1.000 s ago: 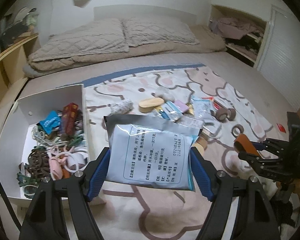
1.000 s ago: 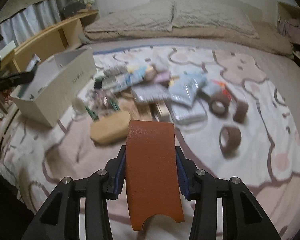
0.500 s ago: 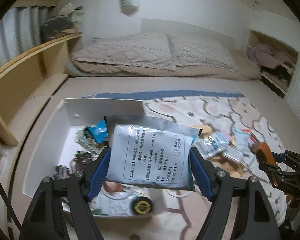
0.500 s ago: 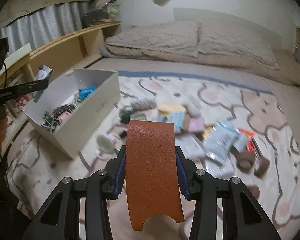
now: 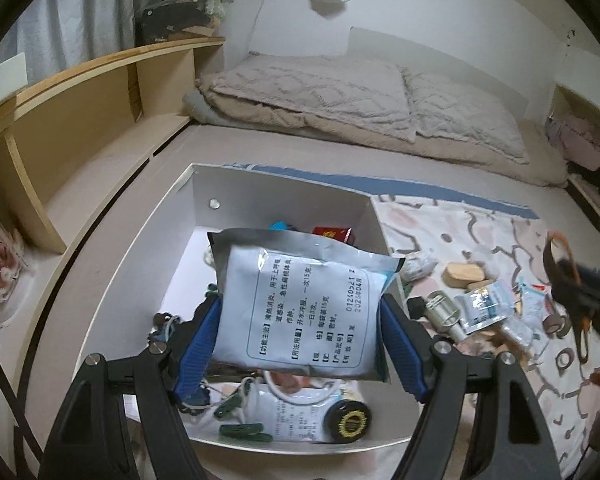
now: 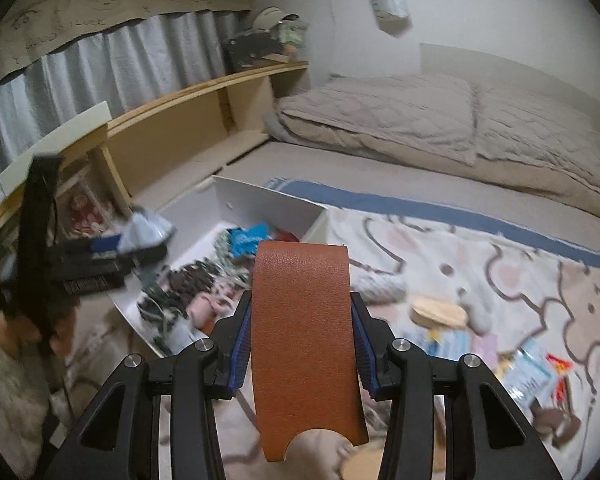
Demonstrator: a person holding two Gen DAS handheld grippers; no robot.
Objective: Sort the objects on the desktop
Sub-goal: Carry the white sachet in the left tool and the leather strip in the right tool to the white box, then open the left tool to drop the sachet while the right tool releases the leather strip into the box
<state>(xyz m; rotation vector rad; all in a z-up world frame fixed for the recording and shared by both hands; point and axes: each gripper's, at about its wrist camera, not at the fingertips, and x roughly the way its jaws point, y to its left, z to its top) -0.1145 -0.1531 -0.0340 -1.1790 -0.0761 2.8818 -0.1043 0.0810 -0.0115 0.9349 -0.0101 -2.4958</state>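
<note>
My left gripper is shut on a silver and white medicine sachet with printed text, held above the white open box. The box holds several small items, among them a blue packet, clips and a black round lid. My right gripper is shut on a brown leather pouch, held above the bed near the box's right side. In the right wrist view the left gripper shows blurred over the box. In the left wrist view the right gripper appears at the right edge.
Loose items lie on the patterned blanket: a tan wooden piece, foil sachets, tape rolls and a grey fuzzy object. A wooden shelf runs along the left. Pillows lie at the bed's head.
My left gripper carried the sachet leftwards from above the blanket to above the box. My right gripper rose and swung left with the pouch toward the box.
</note>
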